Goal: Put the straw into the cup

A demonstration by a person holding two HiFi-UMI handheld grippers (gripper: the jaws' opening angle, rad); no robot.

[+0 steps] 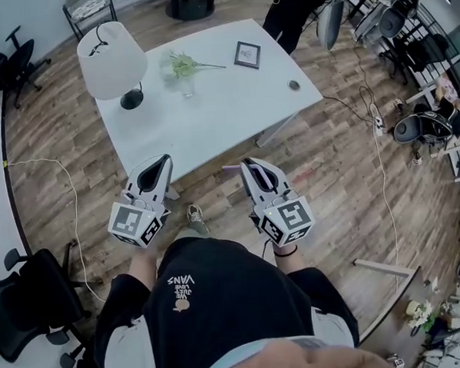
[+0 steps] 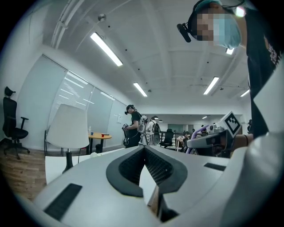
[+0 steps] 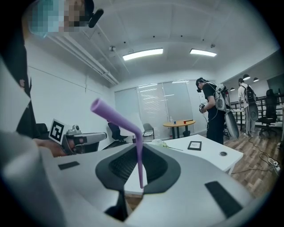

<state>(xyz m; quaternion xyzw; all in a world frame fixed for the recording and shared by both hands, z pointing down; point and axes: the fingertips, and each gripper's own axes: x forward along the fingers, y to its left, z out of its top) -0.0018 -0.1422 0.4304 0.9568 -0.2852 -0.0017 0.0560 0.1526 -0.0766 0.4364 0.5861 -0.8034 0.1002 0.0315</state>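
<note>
Right gripper [image 3: 138, 148] pinches the light, easily crushed purple straw [image 3: 140, 165] on its straight shaft below the bend; left gripper [image 2: 144, 148] closed, empty.

Only readable print was "VANS" on my black shirt [image 1: 191, 284], upside down in the head view. The smaller lines next to it and the logo under it were too small to read.
</note>
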